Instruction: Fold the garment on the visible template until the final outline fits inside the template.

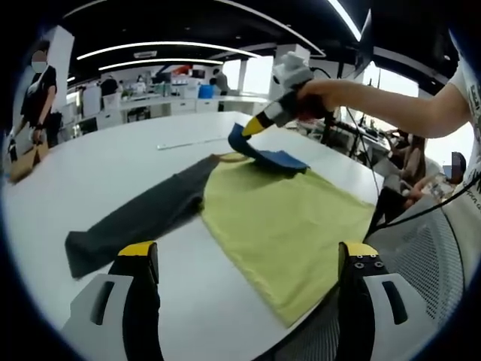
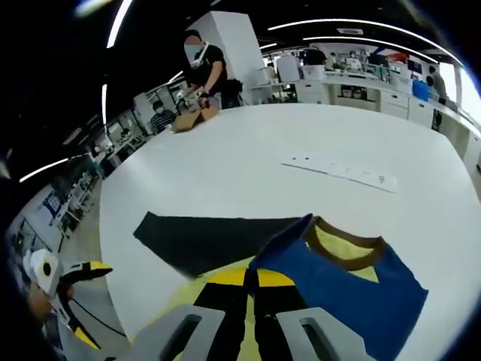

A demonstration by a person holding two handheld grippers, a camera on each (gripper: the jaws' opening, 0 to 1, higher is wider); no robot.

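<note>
The garment point(image 1: 282, 226) lies flat on the white table point(image 1: 113, 173), a yellow body with a dark grey sleeve point(image 1: 143, 222) stretched toward 8 o'clock in the left gripper view. The right hand-held gripper point(image 1: 252, 128) pinches the blue sleeve point(image 1: 274, 156) near the brown collar point(image 2: 349, 244) and holds it lifted above the yellow body, at 12 o'clock from the garment's centre. In the right gripper view its jaws are pressed together on the blue cloth. The left hand-held gripper point(image 1: 248, 263) hangs with its jaws spread, holding nothing, above the near hem.

Progress, as a judgement: early. One sleeve fold is in hand; the grey sleeve and the body remain unfolded. No template outline can be made out.

A white strip point(image 2: 342, 169) with marks lies at 1 o'clock beyond the collar; its writing is too small to read. No brand is legible.
</note>
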